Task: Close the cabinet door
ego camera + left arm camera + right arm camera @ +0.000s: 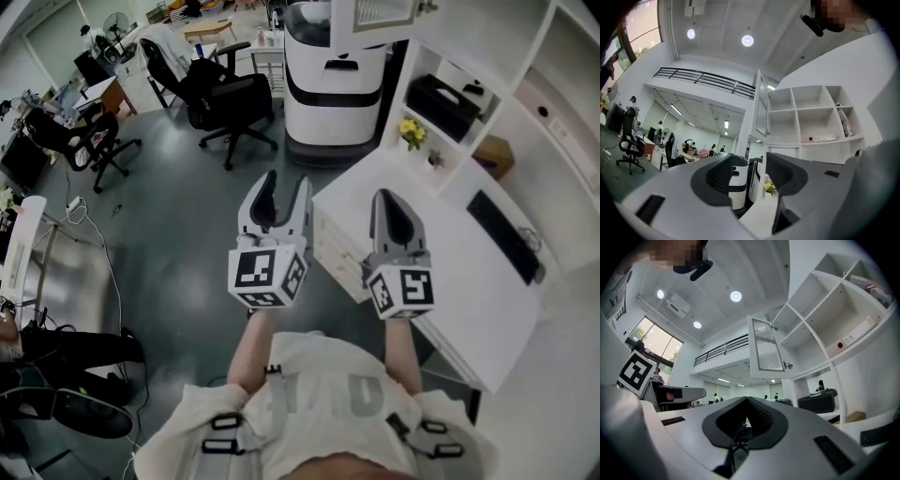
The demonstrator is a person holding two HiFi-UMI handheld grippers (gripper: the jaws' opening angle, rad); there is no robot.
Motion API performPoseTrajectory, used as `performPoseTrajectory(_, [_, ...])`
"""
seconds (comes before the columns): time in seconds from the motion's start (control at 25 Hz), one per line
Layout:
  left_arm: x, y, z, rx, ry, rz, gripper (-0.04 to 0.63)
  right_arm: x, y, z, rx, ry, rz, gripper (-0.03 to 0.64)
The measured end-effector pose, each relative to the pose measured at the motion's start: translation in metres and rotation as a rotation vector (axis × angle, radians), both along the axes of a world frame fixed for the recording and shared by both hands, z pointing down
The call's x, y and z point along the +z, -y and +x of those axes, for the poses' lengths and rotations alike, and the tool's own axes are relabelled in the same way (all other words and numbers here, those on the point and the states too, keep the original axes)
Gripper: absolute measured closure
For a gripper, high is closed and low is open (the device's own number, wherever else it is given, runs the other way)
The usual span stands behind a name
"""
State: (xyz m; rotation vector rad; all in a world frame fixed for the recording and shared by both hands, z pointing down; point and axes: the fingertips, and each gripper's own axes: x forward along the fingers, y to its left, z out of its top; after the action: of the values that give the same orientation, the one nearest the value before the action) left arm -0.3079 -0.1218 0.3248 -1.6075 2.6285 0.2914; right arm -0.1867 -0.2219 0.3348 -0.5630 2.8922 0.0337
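The cabinet door (384, 13), white-framed with ribbed glass, stands swung open above the white shelf unit (487, 56) at the top of the head view. It appears edge-on in the left gripper view (761, 105) and face-on in the right gripper view (766, 350), with its small knob (788, 365) on the right edge. My left gripper (287, 184) (757, 165) is open with nothing between its jaws. To its right, my right gripper (385, 197) (746, 402) is shut and empty. Both are held out in front of me, well short of the door.
A white desk (441, 262) with a black keyboard (504, 236) lies below my right gripper. A white machine (333, 75) stands ahead. Yellow flowers (411, 131) and a black box (443, 105) sit on shelves. Office chairs (230, 103) stand to the left.
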Motion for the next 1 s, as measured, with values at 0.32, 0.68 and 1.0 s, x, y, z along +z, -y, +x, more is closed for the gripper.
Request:
performPoseTrajectory(0.32, [0.01,0.004,-0.004,0.007,-0.031,0.007,0.361,0.008,0.005,0.0,0.006,-0.007,-0.012,0.614])
performPoseTrajectory(0.68, [-0.011,0.015,-0.024,-0.006,0.007,0.015,0.36,0.007,0.004,0.0,0.007,-0.016,-0.001,0.614])
performPoseTrajectory(1.0, [-0.082,0.048,-0.05,0.046,0.101,0.09,0.361,0.004,0.004,0.006,0.008,-0.024,0.018,0.614])
